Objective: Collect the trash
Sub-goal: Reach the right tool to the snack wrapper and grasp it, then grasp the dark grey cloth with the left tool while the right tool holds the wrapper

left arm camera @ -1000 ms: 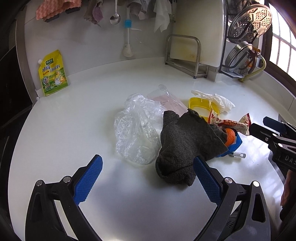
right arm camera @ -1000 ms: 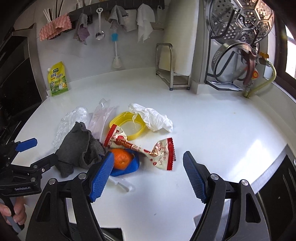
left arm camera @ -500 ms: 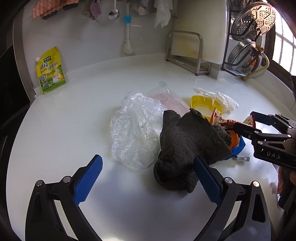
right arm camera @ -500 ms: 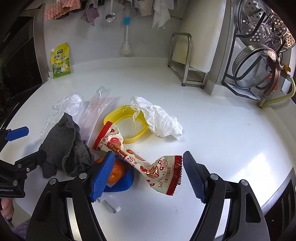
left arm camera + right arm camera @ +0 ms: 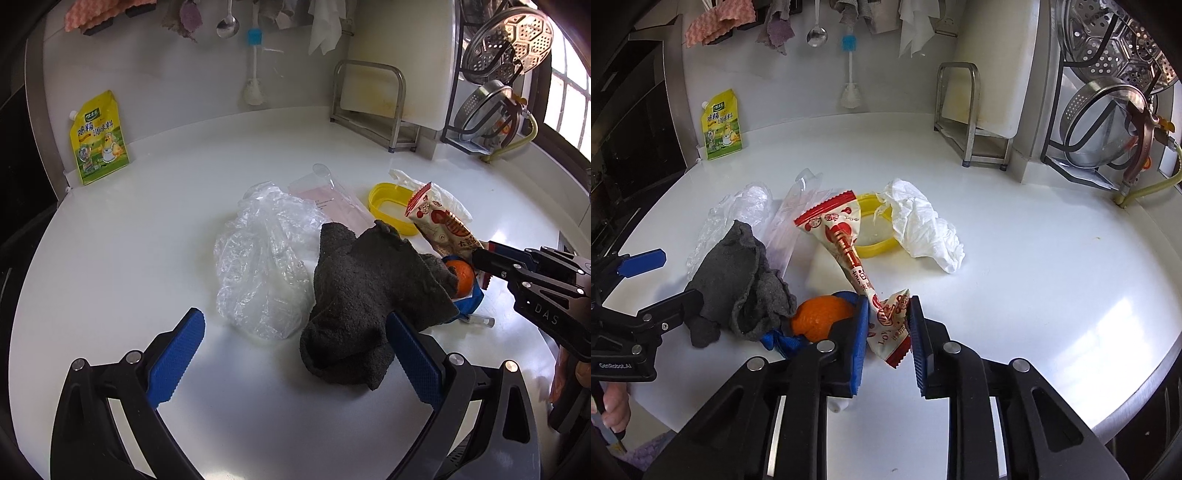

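Observation:
A pile of litter lies on the white counter (image 5: pixel 129 240). My right gripper (image 5: pixel 887 325) is shut on the near end of a red and white snack wrapper (image 5: pixel 846 240), whose far end tilts up off the counter; the wrapper also shows in the left wrist view (image 5: pixel 441 223). My left gripper (image 5: pixel 291 354) is open and empty, low in front of a dark grey cloth (image 5: pixel 369 291) and a crumpled clear plastic bag (image 5: pixel 262 258). An orange (image 5: pixel 822 317) sits on a blue item beside the cloth.
A yellow lid (image 5: pixel 873 245), a crumpled white tissue (image 5: pixel 923 229) and a pink clear pouch (image 5: pixel 332 201) lie behind the pile. A yellow seasoning pouch (image 5: pixel 98 138) leans on the back wall. A cutting board rack (image 5: pixel 975 122) and a pot rack (image 5: pixel 1108 110) stand at the right.
My right gripper has moved forward and closed on the snack wrapper, raising its far end. My left gripper has stayed open in about the same place.

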`<act>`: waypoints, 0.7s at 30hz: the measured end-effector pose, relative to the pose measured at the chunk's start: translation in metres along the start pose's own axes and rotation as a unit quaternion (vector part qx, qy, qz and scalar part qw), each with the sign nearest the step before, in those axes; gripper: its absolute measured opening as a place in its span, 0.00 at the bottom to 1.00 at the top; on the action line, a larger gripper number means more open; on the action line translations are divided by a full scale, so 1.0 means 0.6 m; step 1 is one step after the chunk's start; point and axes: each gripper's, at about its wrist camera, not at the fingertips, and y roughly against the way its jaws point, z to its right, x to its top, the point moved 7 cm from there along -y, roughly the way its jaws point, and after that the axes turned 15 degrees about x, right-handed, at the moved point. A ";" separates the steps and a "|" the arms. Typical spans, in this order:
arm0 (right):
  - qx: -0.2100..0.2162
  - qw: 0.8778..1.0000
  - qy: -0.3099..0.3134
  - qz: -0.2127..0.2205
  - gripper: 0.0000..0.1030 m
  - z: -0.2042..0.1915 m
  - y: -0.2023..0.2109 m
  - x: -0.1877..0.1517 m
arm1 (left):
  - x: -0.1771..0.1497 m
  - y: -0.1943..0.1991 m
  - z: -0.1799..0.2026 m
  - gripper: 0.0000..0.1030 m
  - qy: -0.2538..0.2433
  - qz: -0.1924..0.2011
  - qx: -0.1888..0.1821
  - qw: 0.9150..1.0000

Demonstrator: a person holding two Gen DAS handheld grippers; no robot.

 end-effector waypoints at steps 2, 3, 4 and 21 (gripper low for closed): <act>0.003 1.000 -0.006 0.005 0.19 0.000 0.005 -0.002 | -0.001 0.002 0.001 0.94 0.001 0.001 0.000 1.000; 0.006 1.000 -0.011 0.010 0.18 0.001 0.009 -0.003 | -0.001 0.003 0.000 0.94 0.002 0.000 -0.001 1.000; 0.011 1.000 -0.019 0.016 0.18 0.003 0.014 -0.004 | -0.001 0.004 0.001 0.94 0.004 0.000 -0.001 1.000; 0.066 0.982 -0.138 0.108 0.17 0.056 0.099 -0.022 | -0.003 -0.015 0.026 0.81 0.002 -0.018 0.007 1.000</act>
